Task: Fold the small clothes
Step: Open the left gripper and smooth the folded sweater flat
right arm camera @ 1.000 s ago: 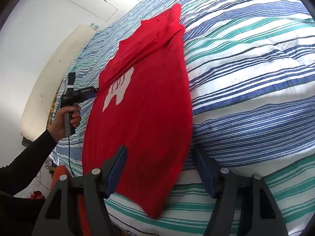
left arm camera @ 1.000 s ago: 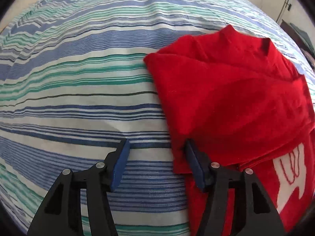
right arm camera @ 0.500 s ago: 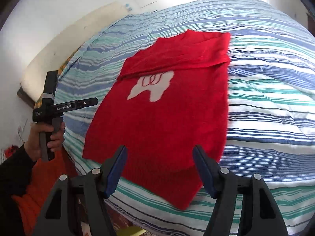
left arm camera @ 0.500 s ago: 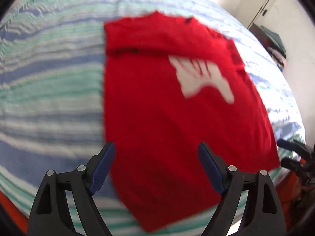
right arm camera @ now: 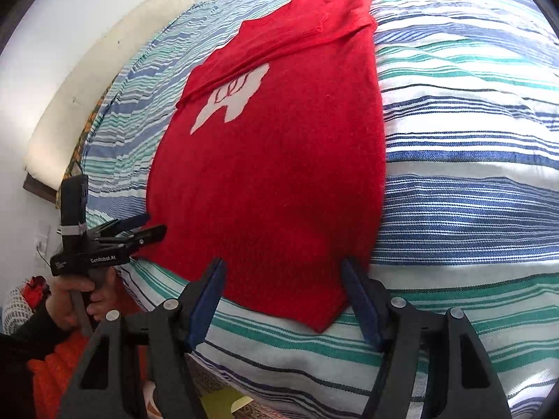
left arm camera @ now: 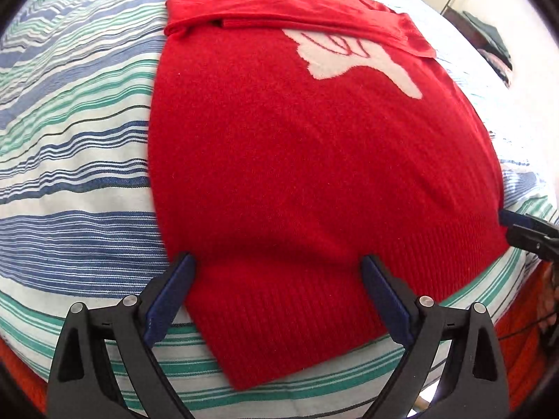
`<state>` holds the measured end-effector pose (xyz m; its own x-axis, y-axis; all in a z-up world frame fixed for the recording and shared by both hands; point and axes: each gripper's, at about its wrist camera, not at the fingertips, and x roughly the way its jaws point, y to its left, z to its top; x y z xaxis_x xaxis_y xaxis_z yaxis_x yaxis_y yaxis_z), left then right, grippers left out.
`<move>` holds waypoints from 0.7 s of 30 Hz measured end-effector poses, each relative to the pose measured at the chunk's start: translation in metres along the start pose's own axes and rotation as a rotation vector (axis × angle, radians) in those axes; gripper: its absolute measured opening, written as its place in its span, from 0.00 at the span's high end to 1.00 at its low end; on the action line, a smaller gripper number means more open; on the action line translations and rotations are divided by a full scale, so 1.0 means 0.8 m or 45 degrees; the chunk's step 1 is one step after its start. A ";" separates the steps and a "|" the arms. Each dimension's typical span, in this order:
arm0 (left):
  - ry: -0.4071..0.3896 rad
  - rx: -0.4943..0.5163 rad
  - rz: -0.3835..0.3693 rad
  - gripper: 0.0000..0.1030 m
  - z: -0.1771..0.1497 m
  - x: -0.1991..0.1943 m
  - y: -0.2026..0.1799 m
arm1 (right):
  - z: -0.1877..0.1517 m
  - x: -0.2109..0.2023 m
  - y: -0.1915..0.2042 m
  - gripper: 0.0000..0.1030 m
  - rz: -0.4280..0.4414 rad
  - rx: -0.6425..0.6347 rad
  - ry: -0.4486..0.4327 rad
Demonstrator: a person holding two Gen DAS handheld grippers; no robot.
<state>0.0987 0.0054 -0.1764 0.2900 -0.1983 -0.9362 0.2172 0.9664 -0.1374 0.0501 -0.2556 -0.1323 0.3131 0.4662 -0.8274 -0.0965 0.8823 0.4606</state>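
Observation:
A red sweater [left arm camera: 297, 146] with a white motif [left arm camera: 349, 59] lies flat on the striped bed cover [left arm camera: 70, 181], its sleeves folded across the chest. My left gripper [left arm camera: 277, 262] hovers over the hem's near left part. Its jaws are opening wide and the pads press on nothing. The right gripper [right arm camera: 282, 265] stands open over the hem's other corner [right arm camera: 321, 324], with red knit showing between its fingers but not clamped. Each gripper shows in the other's view: the left gripper [right arm camera: 139, 230] at the sweater's edge, the right gripper [left arm camera: 524, 227] at the far right.
The bed's near edge runs just below the hem. A cream cushion [right arm camera: 87, 87] lines the wall beyond the bed. Orange cloth [right arm camera: 52, 377] lies below the edge, by the person's hand [right arm camera: 77, 300]. A door and piled clothes [left arm camera: 489, 35] stand far right.
My left gripper has swept from the folded sleeve down to the hem, and its jaws have spread wider. The right gripper has rolled a little and stays open over the hem corner.

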 end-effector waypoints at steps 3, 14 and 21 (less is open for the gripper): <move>0.001 0.000 -0.001 0.06 -0.001 0.001 0.001 | 0.002 -0.001 0.002 0.33 -0.022 -0.023 0.000; -0.145 -0.135 -0.021 0.07 -0.013 -0.053 0.021 | -0.003 -0.038 0.034 0.34 -0.217 -0.148 -0.175; -0.135 -0.107 0.100 0.07 -0.004 -0.040 0.023 | 0.001 -0.040 0.012 0.34 -0.293 -0.074 -0.190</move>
<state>0.0902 0.0303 -0.1498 0.4006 -0.1333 -0.9065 0.1122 0.9891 -0.0959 0.0396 -0.2618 -0.1013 0.4685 0.2423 -0.8496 -0.0596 0.9681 0.2432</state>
